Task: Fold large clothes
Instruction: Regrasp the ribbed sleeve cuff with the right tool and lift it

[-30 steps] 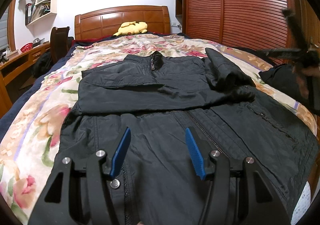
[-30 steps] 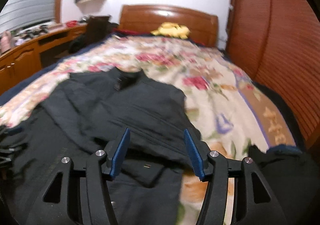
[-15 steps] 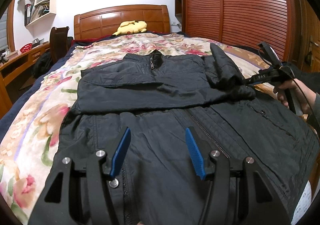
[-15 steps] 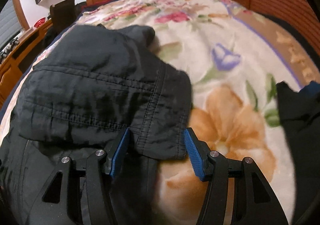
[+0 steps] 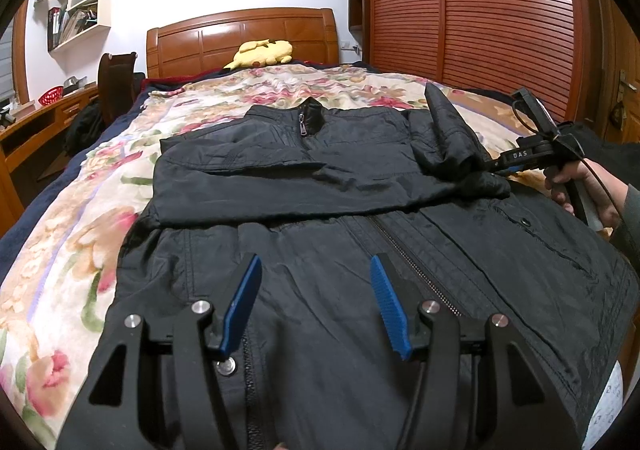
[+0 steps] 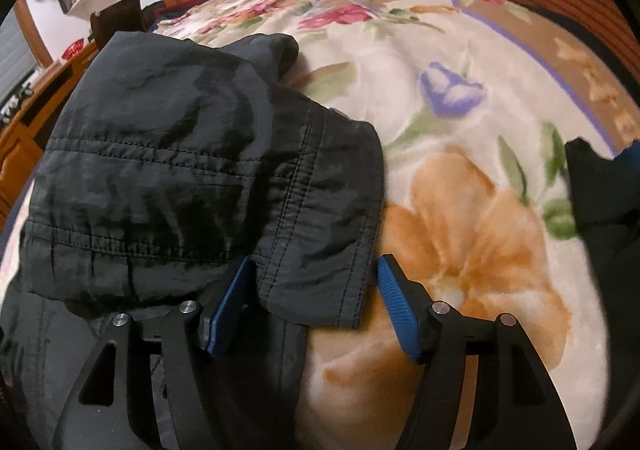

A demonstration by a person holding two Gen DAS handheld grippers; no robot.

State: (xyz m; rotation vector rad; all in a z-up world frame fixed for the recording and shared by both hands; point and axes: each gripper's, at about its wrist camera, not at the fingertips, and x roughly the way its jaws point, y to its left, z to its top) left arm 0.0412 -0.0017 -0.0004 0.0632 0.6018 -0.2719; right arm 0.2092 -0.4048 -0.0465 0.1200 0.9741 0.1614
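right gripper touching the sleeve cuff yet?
Cannot tell. In the right wrist view the sleeve cuff lies between the open fingers of the right gripper; no plain gap or contact shows.

Even indoor light, strong fisheye bending with dark corners; right view slightly blurred.

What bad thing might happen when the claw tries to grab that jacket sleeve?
The right gripper is open around the sleeve cuff, which is bunched in layers, so it may pinch only the top layer and the sleeve could slip out. The left gripper hangs open above the black jacket and pins nothing, so a pull on the sleeve might drag the jacket across the floral blanket.
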